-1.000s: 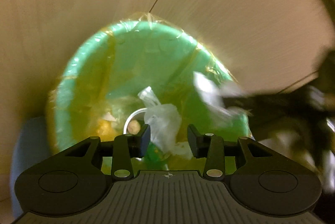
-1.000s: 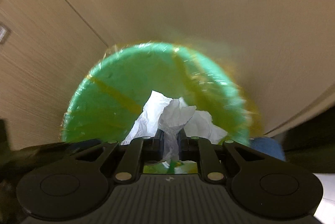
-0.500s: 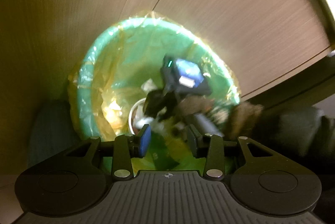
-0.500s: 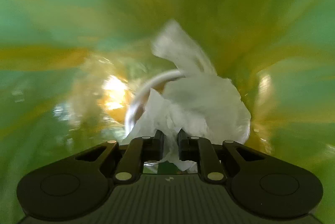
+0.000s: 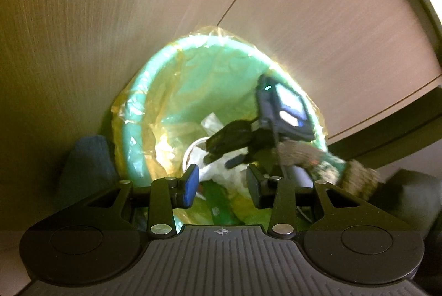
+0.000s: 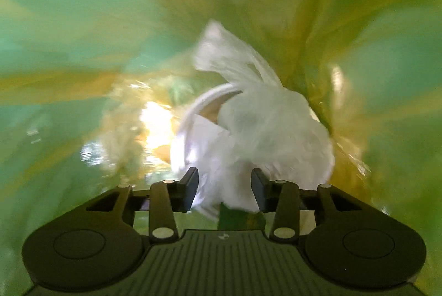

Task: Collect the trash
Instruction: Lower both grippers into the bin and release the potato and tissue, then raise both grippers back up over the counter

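L gripper (image 5: 222, 182) hovering over bin (image 5: 154, 91), jaws apart, holding nothing | R gripper (image 6: 224, 184) reaching inside bin, jaws spread; wad (image 6: 265, 135) lying loose between tips on liner (image 6: 83, 28) | handling: prob light, soft, crushable; pinching any fold should do | labels: none readable
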{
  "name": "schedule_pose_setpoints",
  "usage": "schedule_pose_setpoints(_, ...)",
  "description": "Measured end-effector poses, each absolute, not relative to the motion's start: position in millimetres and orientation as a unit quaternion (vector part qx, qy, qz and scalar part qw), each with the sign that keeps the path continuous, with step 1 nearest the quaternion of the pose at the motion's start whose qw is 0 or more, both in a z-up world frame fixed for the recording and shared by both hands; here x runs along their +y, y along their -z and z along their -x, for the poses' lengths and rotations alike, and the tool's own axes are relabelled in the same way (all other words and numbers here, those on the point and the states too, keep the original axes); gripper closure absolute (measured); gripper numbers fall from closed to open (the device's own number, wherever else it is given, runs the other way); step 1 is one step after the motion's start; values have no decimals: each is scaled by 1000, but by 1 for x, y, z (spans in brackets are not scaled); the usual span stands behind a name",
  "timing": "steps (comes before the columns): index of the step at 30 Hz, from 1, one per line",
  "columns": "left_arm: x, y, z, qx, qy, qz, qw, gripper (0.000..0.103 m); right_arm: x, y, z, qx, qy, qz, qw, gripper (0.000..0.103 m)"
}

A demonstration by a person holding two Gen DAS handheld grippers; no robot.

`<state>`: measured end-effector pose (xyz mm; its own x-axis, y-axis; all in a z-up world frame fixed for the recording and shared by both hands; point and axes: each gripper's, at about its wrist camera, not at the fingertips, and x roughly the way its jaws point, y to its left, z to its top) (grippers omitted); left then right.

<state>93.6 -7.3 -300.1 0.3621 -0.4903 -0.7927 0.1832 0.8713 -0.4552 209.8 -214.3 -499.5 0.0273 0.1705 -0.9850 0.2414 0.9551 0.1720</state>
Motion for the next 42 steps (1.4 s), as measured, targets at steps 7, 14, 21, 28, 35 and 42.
schedule_pose_setpoints(7,-8,287,-88,514,195,143,823,61,-216,409,-171,618,24,-99,779,56)
schedule_pose_setpoints(14,-20,269,-76,501,201,112,834,61,-223,351,-122,563,17,-72,823,55)
schedule_pose_setpoints(21,-41,247,-64,477,221,66,848,61,-229,308,-78,498,5,-37,866,45)
schedule_pose_setpoints(28,-55,208,-61,438,260,60,858,61,-231,277,-58,438,-5,-29,899,41)
schedule_pose_setpoints(35,-35,119,-53,321,250,87,909,61,-234,208,-48,321,-12,-29,946,32)
schedule_pose_setpoints(42,-19,41,-44,275,219,79,933,61,-226,143,-54,248,-54,-4,967,26)
